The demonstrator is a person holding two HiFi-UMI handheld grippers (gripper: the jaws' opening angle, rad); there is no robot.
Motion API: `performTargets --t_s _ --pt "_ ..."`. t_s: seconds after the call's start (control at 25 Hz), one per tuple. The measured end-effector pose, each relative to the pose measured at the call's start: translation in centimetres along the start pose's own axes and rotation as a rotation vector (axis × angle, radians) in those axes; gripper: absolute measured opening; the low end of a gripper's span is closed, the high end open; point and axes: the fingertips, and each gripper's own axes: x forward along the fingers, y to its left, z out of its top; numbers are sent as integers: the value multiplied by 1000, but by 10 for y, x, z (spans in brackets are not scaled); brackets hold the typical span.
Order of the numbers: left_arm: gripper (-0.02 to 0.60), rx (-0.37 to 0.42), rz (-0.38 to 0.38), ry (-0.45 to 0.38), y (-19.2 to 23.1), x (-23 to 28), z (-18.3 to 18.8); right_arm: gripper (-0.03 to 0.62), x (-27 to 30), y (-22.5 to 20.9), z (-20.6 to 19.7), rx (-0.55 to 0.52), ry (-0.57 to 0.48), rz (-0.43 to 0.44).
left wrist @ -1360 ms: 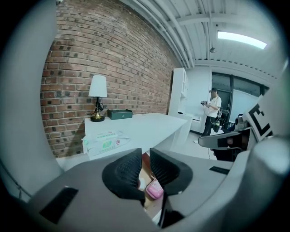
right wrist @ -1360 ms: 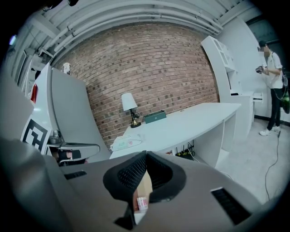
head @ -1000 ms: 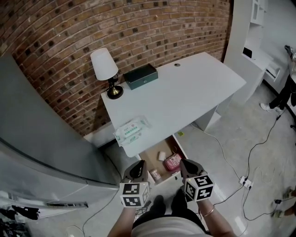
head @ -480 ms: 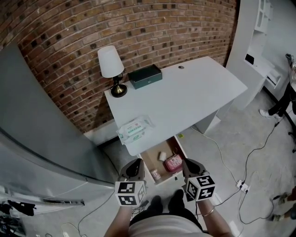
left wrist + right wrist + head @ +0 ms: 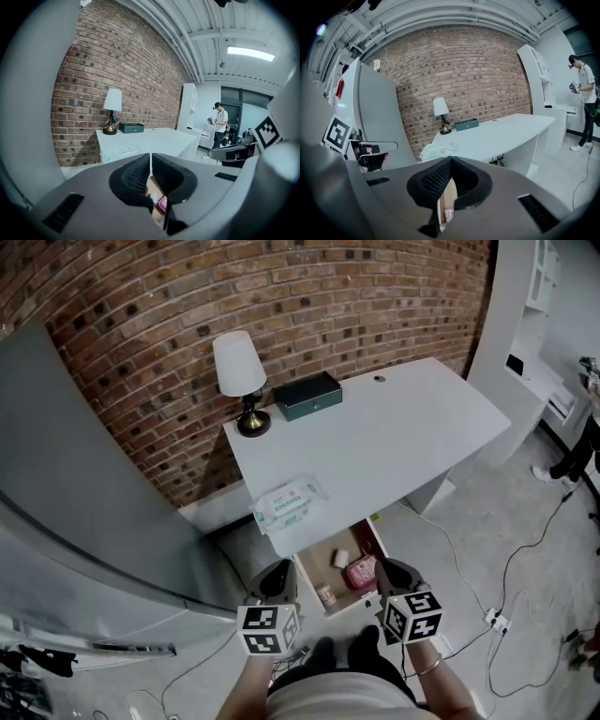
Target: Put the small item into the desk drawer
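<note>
Both grippers are empty. The left gripper (image 5: 277,577) has its fingers (image 5: 135,176) pressed together, tip to tip, with nothing between them. The right gripper (image 5: 394,574) likewise has its fingers (image 5: 438,181) closed on each other, pinching nothing. Both point slightly downward, side by side and apart, towards the open drawer (image 5: 317,570), which lies just ahead of the fingertips and between the two grippers. In the drawer lie three small things: a pink case (image 5: 361,572) just beside the right fingertips, a white piece (image 5: 341,558) a little beyond it, and a bottle (image 5: 326,596) near the drawer's front, closer to the left fingertips. Which of them is the task's item cannot be told, but all three are inside the drawer and none touches a finger. Beyond the fingertips, above the drawer, stands the desk (image 5: 375,437). A pack of wipes (image 5: 286,505) lies on its near corner, just past the left fingers. At its far edge, well away from both grippers, a lamp (image 5: 239,367) and a dark green box (image 5: 307,396) stand against the brick wall (image 5: 141,296).
</note>
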Motion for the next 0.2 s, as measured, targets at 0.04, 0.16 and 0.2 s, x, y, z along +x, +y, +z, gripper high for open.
performTargets --t_s 0.04,0.16,0.2 --pt "32 1 0 -5 2 2 1 6 3 0 1 -3 -4 1" --pt "32 9 3 -18 11 7 8 6 18 2 9 -6 -21 11" --pt "32 13 5 -22 16 9 11 6 24 4 12 -6 -27 17"
